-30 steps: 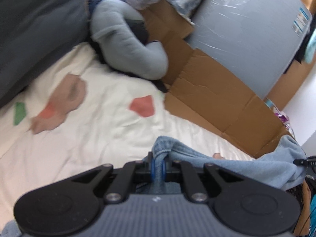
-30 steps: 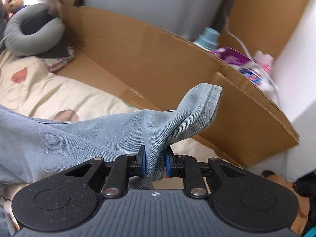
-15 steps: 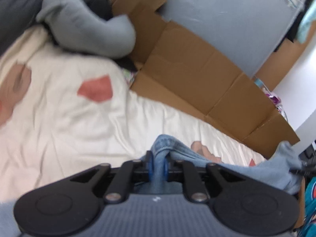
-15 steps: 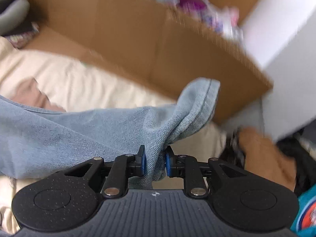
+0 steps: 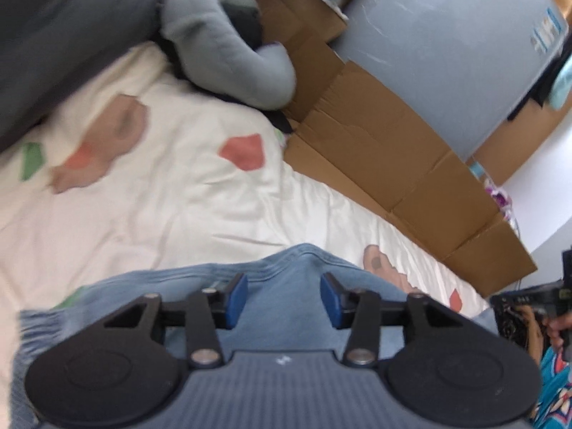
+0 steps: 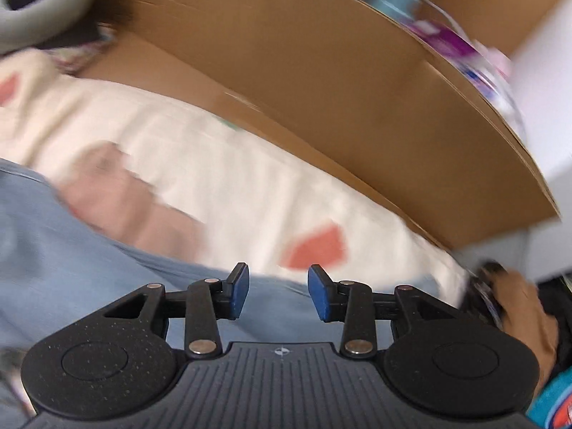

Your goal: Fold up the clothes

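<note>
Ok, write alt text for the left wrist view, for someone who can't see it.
The left gripper hangs open over blue jeans lying on a cream bedsheet with red, pink and green patches. Beyond lie a grey neck pillow, flattened cardboard and a large grey wrapped object.
</note>
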Motion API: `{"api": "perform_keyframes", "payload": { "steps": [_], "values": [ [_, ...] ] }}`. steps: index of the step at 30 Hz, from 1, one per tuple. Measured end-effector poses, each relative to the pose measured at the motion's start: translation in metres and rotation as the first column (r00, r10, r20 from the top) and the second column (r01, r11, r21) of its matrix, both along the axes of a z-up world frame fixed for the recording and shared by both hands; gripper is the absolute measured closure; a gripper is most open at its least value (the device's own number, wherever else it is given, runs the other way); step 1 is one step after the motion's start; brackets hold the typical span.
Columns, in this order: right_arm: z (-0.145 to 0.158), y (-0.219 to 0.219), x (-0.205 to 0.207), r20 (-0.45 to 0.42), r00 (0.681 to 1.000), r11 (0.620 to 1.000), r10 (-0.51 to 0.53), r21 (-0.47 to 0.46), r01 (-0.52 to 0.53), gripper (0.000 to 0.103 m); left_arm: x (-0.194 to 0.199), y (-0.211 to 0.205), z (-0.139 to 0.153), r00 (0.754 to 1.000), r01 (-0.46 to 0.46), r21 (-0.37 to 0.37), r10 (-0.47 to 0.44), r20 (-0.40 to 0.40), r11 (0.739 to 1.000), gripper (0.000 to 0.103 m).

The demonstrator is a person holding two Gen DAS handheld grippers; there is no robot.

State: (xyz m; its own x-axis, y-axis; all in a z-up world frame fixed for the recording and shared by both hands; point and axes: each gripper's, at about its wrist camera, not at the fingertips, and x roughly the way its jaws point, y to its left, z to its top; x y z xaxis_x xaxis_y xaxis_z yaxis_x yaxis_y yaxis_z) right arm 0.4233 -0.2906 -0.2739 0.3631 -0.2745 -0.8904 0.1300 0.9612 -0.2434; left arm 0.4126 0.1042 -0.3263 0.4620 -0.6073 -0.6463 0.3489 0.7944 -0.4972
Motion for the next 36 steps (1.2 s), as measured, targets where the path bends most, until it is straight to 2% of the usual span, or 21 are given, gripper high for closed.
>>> {"api": "perform_keyframes", "payload": {
  "steps": [3,5,7,10,12,15,18,20,22,27,33,36],
  "values": [
    [0.027,0.047,0.017,-0.018,0.993,0.993,0.120,0.021,-0.119,0.060,-0.004,0.035,0.006,0.999,-0.045,-0.023,0.044,-0.031,0.999,0.052],
    [0.046,0.078,0.024,-0.038,0.971,0.971,0.236,-0.011,-0.237,0.060,-0.008,0.057,0.008,0.996,-0.082,-0.033,0.081,-0.037,0.996,0.052],
    [0.058,0.100,0.032,-0.024,0.955,0.955,0.297,-0.016,-0.297,0.059,-0.011,0.079,0.010,0.991,-0.133,-0.042,0.131,-0.037,0.990,0.052],
    [0.057,0.127,0.051,0.024,0.942,0.942,0.334,0.022,-0.334,0.059,-0.018,0.112,0.012,0.972,-0.235,-0.061,0.234,-0.023,0.970,0.052],
    [0.049,0.152,0.066,0.065,0.918,0.917,0.391,0.057,-0.394,0.059,-0.026,0.131,0.020,0.954,-0.300,-0.056,0.300,-0.009,0.952,0.052],
    [0.038,0.193,0.082,0.102,0.860,0.854,0.501,0.104,-0.510,0.059,-0.040,0.159,0.034,0.919,-0.393,-0.047,0.394,0.015,0.918,0.052],
    [0.035,0.232,0.089,0.094,0.770,0.759,0.631,0.128,-0.638,0.059,-0.053,0.187,0.048,0.874,-0.483,-0.039,0.484,0.040,0.875,0.052],
    [0.035,0.249,0.088,0.110,0.708,0.690,0.697,0.163,-0.705,0.059,-0.061,0.195,0.054,0.856,-0.514,-0.001,0.514,0.053,0.857,0.052],
    [0.034,0.260,0.086,0.136,0.669,0.647,0.731,0.173,-0.742,0.059,-0.069,0.198,0.054,0.842,-0.539,0.039,0.537,0.044,0.842,0.052],
    [0.022,0.264,0.080,0.219,0.646,0.597,0.731,0.252,-0.762,0.059,-0.089,0.197,0.052,0.815,-0.578,0.122,0.579,0.026,0.807,0.052],
    [0.004,0.274,0.075,0.266,0.604,0.546,0.751,0.265,-0.795,0.059,-0.102,0.186,0.036,0.794,-0.601,0.193,0.607,0.034,0.775,0.052],
    [-0.003,0.281,0.077,0.283,0.590,0.523,0.756,0.281,-0.805,0.059,-0.107,0.188,0.021,0.776,-0.617,0.220,0.631,0.010,0.755,0.054]
  ]
}}
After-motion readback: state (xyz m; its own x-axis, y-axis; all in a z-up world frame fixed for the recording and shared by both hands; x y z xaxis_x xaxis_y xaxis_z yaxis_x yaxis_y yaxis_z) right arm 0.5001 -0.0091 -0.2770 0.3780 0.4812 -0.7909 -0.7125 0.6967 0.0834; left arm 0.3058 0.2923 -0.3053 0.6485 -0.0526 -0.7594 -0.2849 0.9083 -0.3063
